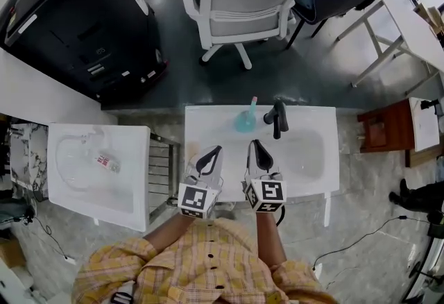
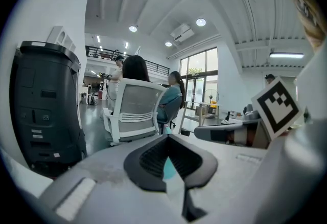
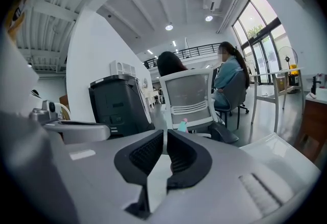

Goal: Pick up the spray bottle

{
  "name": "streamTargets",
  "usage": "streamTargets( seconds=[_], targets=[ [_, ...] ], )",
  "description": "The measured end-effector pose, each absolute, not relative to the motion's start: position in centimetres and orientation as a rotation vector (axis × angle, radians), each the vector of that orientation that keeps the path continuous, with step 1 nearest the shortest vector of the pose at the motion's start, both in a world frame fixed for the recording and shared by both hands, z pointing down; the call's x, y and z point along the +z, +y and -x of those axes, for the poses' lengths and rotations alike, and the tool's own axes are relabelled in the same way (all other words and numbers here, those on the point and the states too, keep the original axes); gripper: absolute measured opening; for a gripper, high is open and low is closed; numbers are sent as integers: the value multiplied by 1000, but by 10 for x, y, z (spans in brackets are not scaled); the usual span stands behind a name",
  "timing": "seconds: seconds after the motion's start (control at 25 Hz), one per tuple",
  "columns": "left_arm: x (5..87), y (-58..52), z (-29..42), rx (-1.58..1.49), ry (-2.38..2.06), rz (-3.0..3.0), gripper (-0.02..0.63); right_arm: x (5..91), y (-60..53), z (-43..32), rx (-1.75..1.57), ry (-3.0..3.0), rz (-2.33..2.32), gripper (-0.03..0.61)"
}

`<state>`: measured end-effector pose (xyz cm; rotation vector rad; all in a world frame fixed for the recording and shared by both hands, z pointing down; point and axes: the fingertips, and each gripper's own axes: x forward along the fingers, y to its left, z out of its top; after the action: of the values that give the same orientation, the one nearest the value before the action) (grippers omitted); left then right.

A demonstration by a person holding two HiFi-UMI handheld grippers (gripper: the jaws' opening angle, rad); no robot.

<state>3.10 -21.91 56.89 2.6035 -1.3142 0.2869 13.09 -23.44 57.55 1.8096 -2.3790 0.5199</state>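
The spray bottle (image 1: 245,119) stands upright on the sink's (image 1: 316,157) back rim, just left of the black tap (image 1: 277,119) and well ahead of both tongs, which hover side by side over the basin's front edge. The left gripper (image 1: 218,149) (image 2: 166,137) has its tips together on nothing, a teal patch behind them being probably the bottle. The right gripper (image 1: 255,144) (image 3: 164,133) seems barely parted, a thin slit and nothing in it, with the bottle (image 3: 182,126) just beyond.
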Motion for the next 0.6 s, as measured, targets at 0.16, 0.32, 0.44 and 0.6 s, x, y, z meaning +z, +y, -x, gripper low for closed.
streamTargets(
  seconds=[0.16, 0.32, 0.44, 0.6],
  targets=[
    [571, -230, -29, 293, -1301, -2601, 0, 585, -252, -130, 522, -2347, -1838, 53],
    [577, -239, -27, 300, -1287, -2597, 0, 595, -269, -129, 513, -2319, -1857, 93],
    [581, -243, -26, 302, -1275, -2596, 0, 606, -280, -129, 516, -2292, -1869, 129],
    [587, -246, -27, 319, -1256, -2597, 0, 620, -292, -130, 515, -2258, -1875, 159]
  ],
)
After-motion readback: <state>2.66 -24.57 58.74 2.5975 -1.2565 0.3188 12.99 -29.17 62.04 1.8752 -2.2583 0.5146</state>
